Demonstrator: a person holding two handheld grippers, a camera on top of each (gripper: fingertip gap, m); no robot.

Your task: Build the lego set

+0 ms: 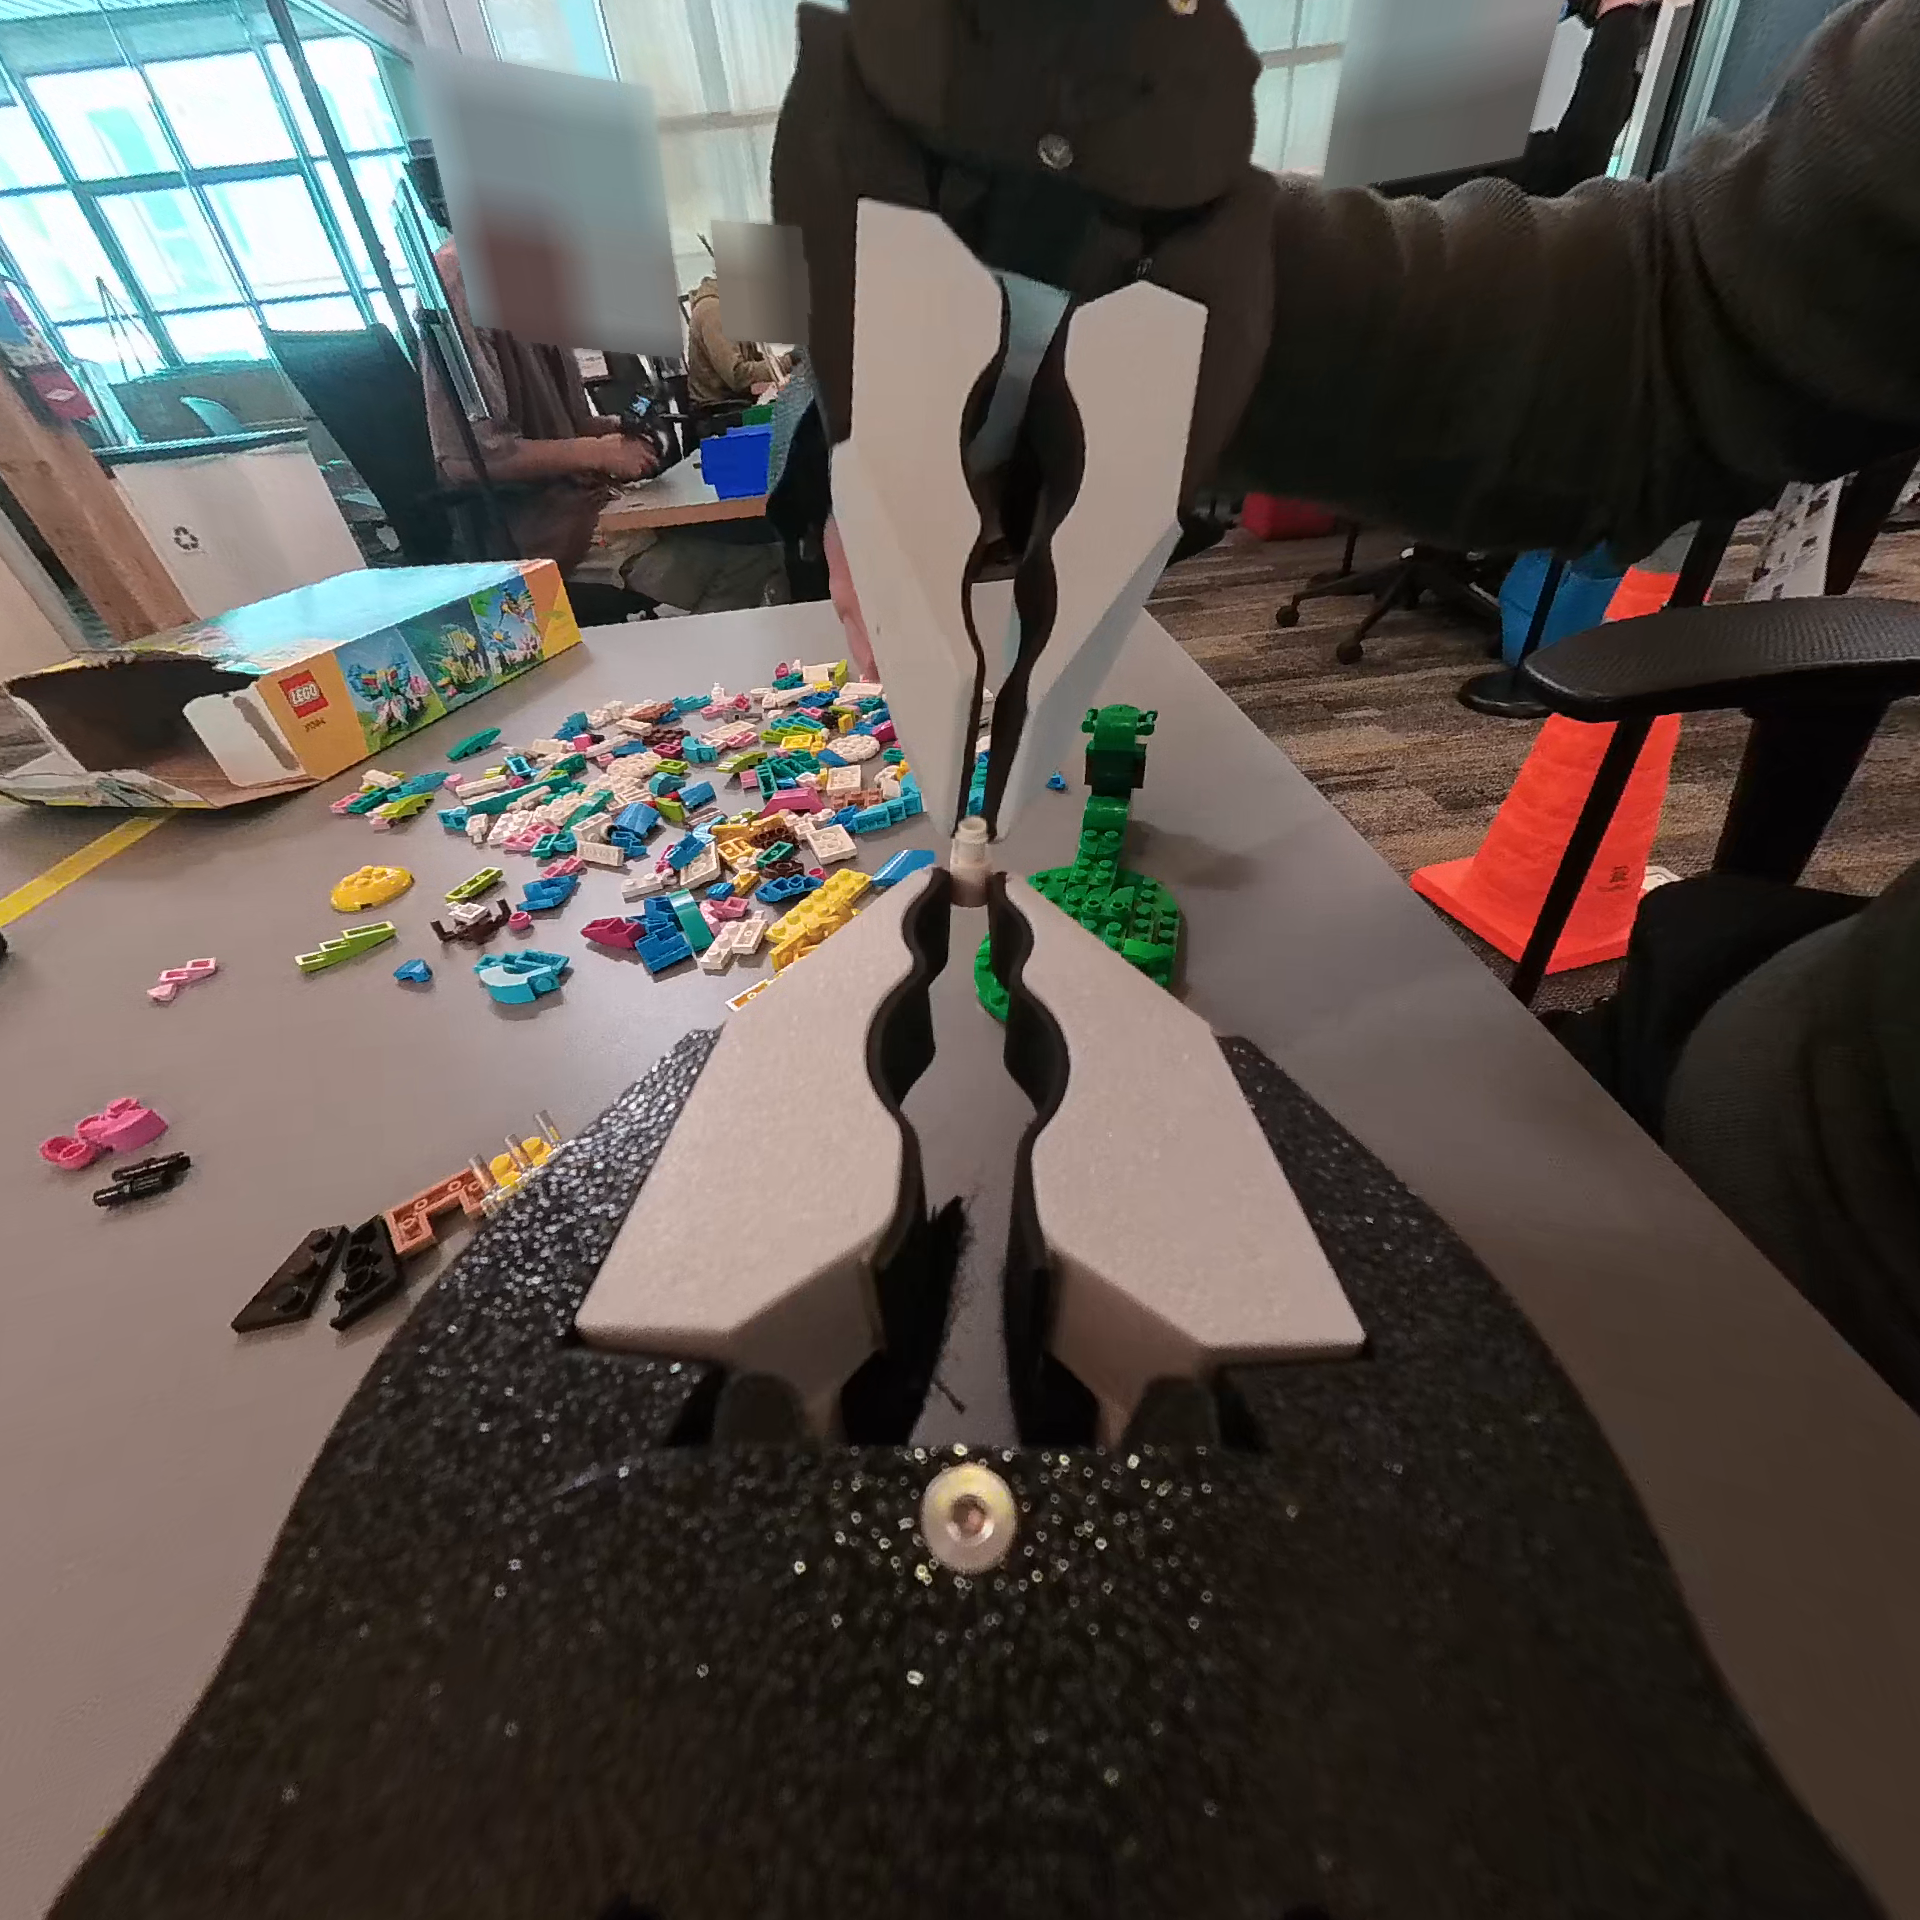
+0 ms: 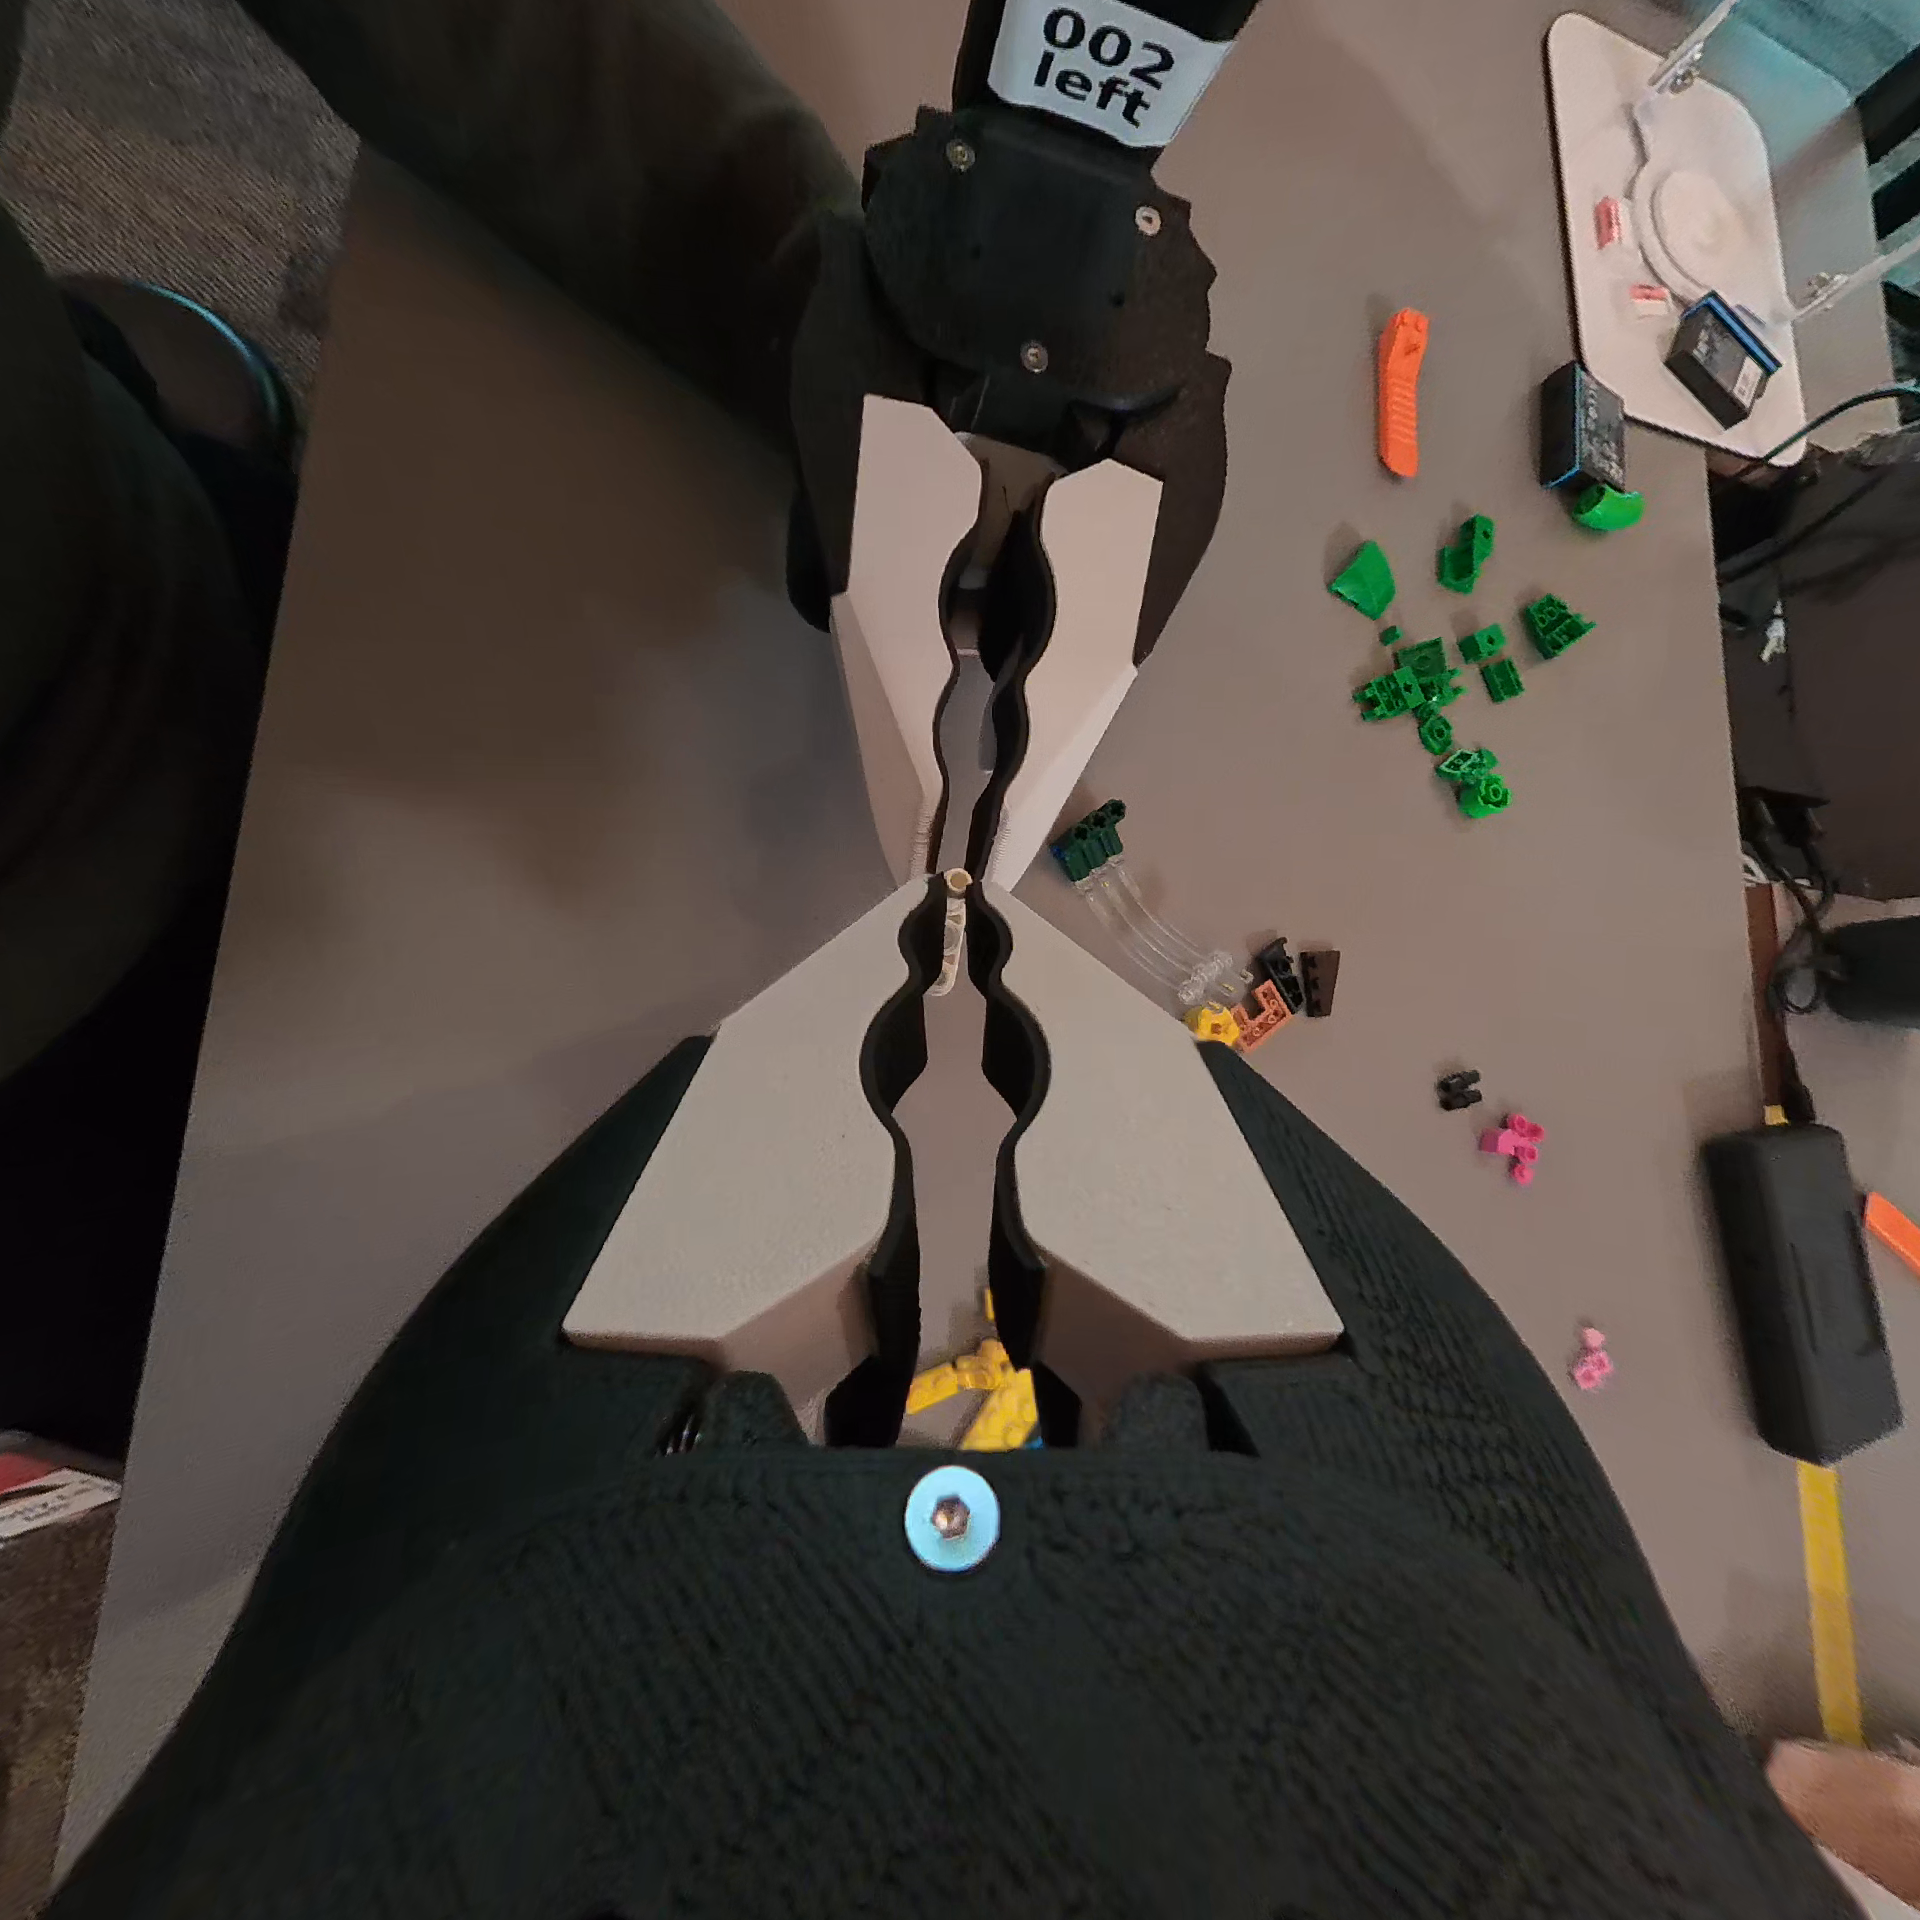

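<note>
The left gripper (image 1: 968, 883) is clenched on a small white round lego piece (image 1: 971, 844), stud end pointing up and away toward the right gripper (image 1: 975, 826), whose tips meet it from above. In the right wrist view, the right gripper (image 2: 954, 883) pinches a slim pale piece (image 2: 951, 935) lying lengthwise along its fingers. Bare grey table (image 1: 312, 1091) lies left; the table edge (image 1: 1455, 987) runs close right. Beyond stand a studded green build (image 1: 1112, 894), the loose brick pile (image 1: 707, 810) and the torn cardboard box (image 1: 312, 675).

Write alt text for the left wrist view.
Two tongs meet tip to tip above a grey table, left tongs pinching a small pale piece that the right tongs touch. Loose colourful bricks and a green build lie behind.
</note>
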